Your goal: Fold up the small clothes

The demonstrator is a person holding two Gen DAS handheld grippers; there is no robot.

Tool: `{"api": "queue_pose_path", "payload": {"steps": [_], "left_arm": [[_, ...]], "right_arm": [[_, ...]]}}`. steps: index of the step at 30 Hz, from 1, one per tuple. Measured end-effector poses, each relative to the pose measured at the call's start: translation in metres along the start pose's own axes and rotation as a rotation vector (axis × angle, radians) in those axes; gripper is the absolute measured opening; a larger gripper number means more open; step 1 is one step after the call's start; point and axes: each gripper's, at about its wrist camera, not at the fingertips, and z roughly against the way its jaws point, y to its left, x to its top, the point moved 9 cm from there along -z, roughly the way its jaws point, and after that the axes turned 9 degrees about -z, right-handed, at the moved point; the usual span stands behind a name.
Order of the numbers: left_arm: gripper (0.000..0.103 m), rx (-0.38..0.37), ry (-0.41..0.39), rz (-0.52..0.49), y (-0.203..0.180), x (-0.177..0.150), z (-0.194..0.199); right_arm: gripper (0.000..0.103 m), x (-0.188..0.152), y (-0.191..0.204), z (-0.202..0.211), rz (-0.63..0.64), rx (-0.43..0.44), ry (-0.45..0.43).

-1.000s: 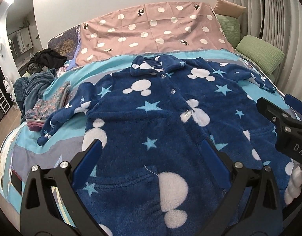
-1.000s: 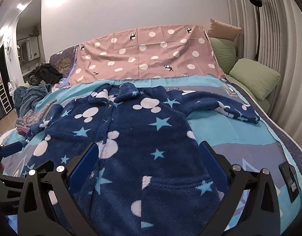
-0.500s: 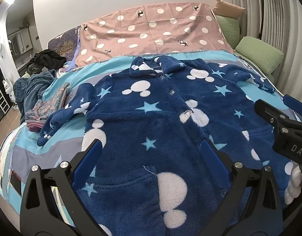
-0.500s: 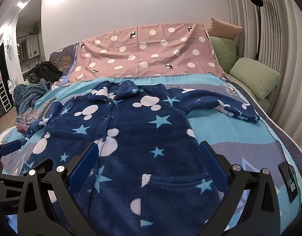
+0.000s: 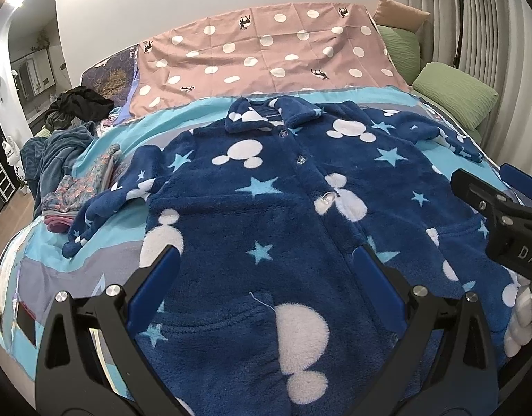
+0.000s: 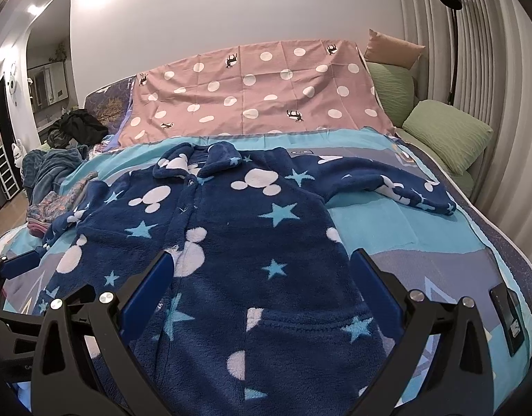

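A navy fleece child's robe (image 5: 266, 208) with white mouse heads and light blue stars lies flat and buttoned on the bed, collar far, both sleeves spread out. It also shows in the right wrist view (image 6: 231, 242). My left gripper (image 5: 266, 270) is open and empty, hovering over the robe's lower left part. My right gripper (image 6: 259, 270) is open and empty over the lower right part. The right gripper also shows at the right edge of the left wrist view (image 5: 502, 204).
A blue and grey bedsheet (image 6: 404, 228) covers the bed. A pink dotted cloth (image 5: 266, 48) lies at the head, green pillows (image 6: 446, 131) at the right. Folded and piled clothes (image 5: 71, 190) sit at the left edge. A dark phone (image 6: 507, 315) lies at the right.
Both grippers have lifted and drawn back a little, so the robe sits slightly lower and further in both views. The robe has not moved.
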Motion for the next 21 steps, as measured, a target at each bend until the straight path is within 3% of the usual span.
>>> {"api": "queue_pose_path", "payload": {"steps": [21], "left_arm": [[0.101, -0.002, 0.012, 0.029, 0.008, -0.013, -0.006]], "right_arm": [[0.102, -0.007, 0.005, -0.001, 0.008, 0.001, 0.01]]}}
